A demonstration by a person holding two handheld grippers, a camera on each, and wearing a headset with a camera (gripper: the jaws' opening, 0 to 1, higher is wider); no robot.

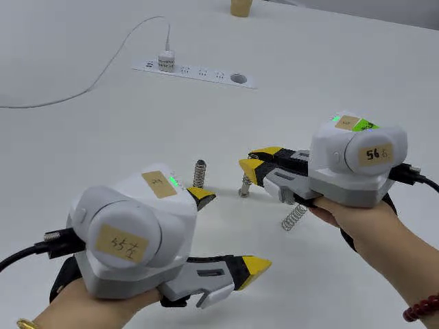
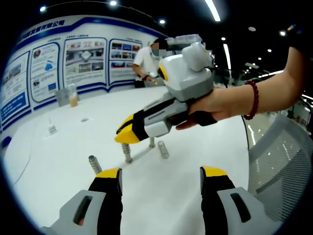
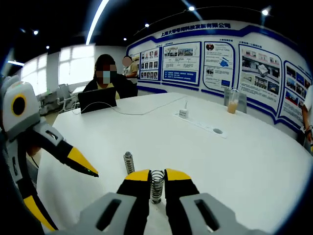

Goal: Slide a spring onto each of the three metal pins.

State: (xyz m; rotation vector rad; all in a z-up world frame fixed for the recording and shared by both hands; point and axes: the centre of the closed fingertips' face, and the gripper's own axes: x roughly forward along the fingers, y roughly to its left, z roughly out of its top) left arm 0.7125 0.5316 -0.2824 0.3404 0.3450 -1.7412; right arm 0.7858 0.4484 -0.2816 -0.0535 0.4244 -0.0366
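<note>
A spring-covered pin [image 1: 199, 173] stands upright on the white table [image 1: 103, 130]; it is also in the left gripper view [image 2: 94, 164] and the right gripper view [image 3: 128, 161]. My right gripper [image 1: 248, 166] [image 3: 157, 175] is shut on a second spring [image 3: 157, 186] that stands on end, over a metal pin [image 1: 245, 186]. In the left gripper view the right gripper [image 2: 124, 137] reaches in with that spring [image 2: 127, 152] under its tip. A loose spring [image 1: 293, 216] [image 2: 163, 149] lies tilted beside it. My left gripper [image 1: 226, 229] [image 2: 162, 176] is open and holds nothing, just left of the pins.
A white power strip [image 1: 195, 70] with a plugged charger and cable lies at the back of the table. A cup [image 1: 240, 7] stands at the far edge. People sit and stand beyond the table [image 3: 105, 81].
</note>
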